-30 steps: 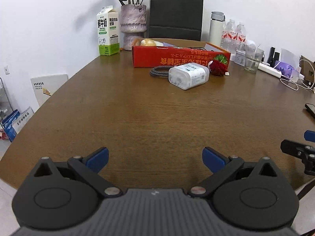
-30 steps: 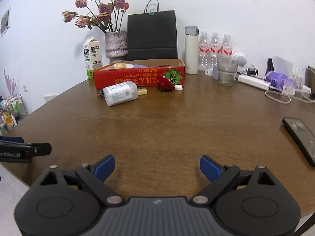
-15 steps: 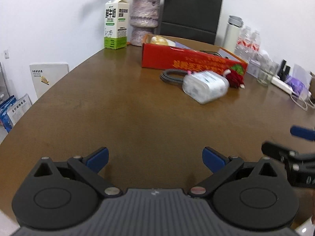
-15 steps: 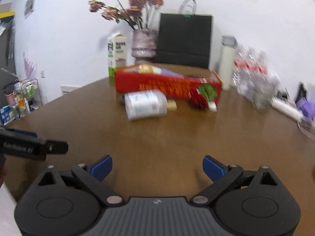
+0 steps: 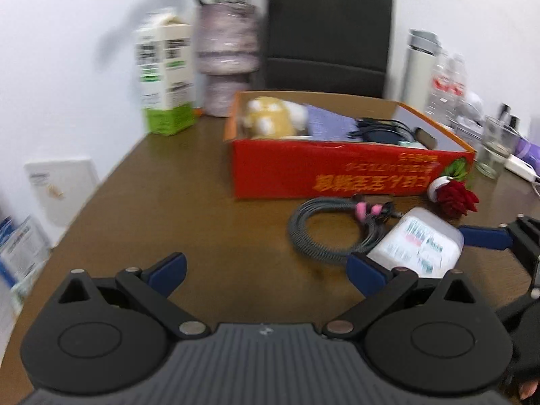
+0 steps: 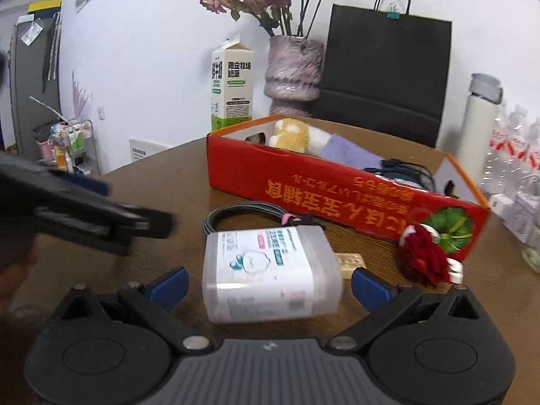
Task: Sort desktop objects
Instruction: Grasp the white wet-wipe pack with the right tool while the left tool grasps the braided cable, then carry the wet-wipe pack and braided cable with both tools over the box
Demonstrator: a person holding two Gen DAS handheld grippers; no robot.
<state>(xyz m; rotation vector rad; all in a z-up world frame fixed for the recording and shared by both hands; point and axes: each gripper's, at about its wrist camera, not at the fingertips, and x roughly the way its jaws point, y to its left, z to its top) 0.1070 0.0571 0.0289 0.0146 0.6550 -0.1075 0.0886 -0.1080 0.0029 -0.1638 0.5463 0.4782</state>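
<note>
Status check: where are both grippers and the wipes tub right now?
Right gripper open, astride the wipes tub, pads not touching. Left gripper open, empty. Coiled cable and red flower crowd the tub.

The translucent plastic container (image 6: pixel 270 271) with a printed white label lies on its side, directly ahead of the right gripper (image 6: pixel 269 280) and between its wide-spread fingers, with no visible pad contact. A coiled grey cable (image 6: pixel 249 214) lies just behind it. A red artificial flower (image 6: pixel 423 258) lies ahead to the right. Beyond them stands the open red cardboard box (image 6: pixel 337 190), holding a plush toy, purple cloth and dark cables.
</note>
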